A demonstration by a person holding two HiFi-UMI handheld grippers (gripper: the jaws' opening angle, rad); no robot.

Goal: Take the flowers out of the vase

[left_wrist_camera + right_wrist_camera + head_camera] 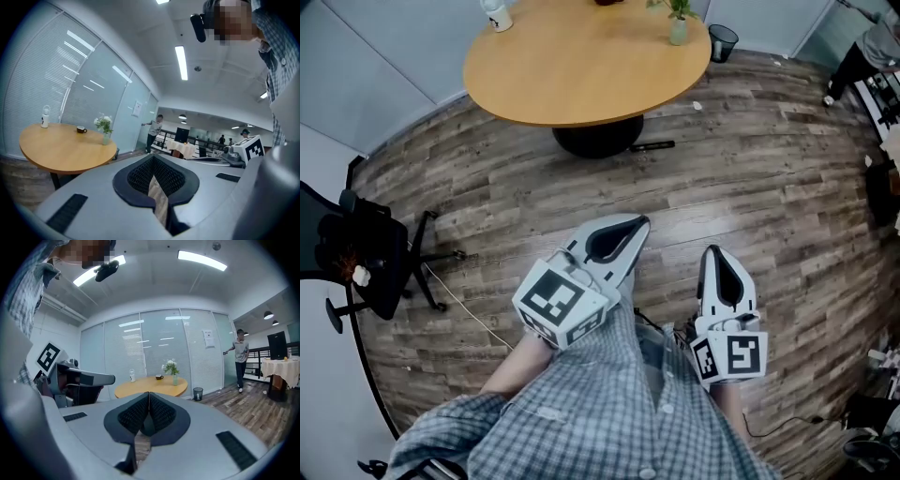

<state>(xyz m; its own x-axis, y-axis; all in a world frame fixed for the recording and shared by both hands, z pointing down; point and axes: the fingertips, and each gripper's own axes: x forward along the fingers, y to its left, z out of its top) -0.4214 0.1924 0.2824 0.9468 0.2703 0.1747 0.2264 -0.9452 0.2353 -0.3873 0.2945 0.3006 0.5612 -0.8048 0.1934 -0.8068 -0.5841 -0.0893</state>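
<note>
A pale green vase (678, 30) with white flowers (103, 123) stands near the right edge of a round wooden table (581, 66), far ahead of me. In the right gripper view the flowers (170, 366) and the vase (175, 379) show small beyond the jaws. My left gripper (628, 225) is shut and empty, held close to my body over the wood floor. My right gripper (711, 253) is also shut with nothing in it, beside the left one. Both are well short of the table.
A white bottle (495, 13) and a dark cup (81, 130) stand on the table. A black bin (723, 41) is on the floor right of the table, and a black office chair (366, 258) at the left. A person (240, 357) stands by the glass wall.
</note>
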